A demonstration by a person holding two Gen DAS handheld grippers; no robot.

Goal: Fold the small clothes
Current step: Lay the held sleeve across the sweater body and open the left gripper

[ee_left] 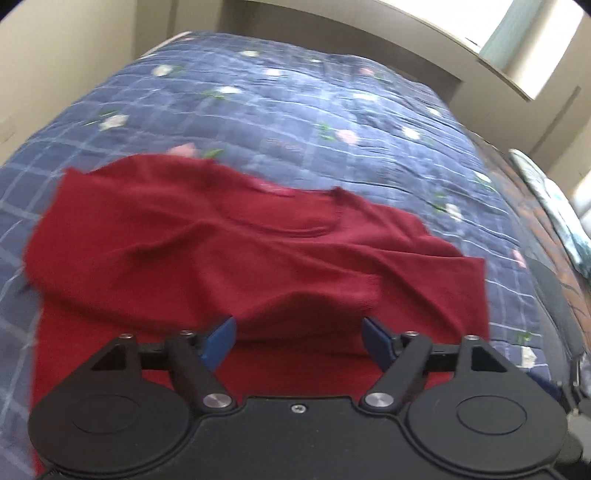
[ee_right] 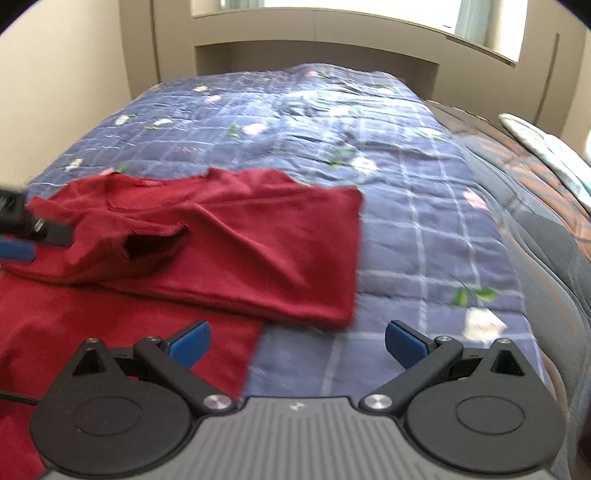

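Left tongs (ee_left: 299, 338): the two blue-padded jaws stand wide apart with nothing pinched between them, poised just above the near part of the dark red knitted garment (ee_left: 236, 243). Right tongs (ee_right: 297, 343): the jaws are likewise spread, empty, one blue pad over the garment's near right corner and the other over bare quilt.

The dark red knitted garment (ee_right: 229, 236) lies on the bed, partly folded: an upper layer with a rounded neckline and a short sleeve is doubled back toward the camera over a flat lower layer, its folded edge running across in front of both tongs. The cloth is wrinkled, and a sleeve opening gapes dark in the right wrist view. At the left margin of that view a blue pad (ee_right: 16, 249) of the left tongs shows beside the garment.

Beneath it spreads a navy-blue quilted bedcover (ee_left: 332, 110) with a pale grid and small floral motifs. A second, orange-patterned cover (ee_right: 546, 173) lies along its right side. Beige walls (ee_right: 66, 74) and a bright window ledge (ee_right: 332, 13) stand beyond.
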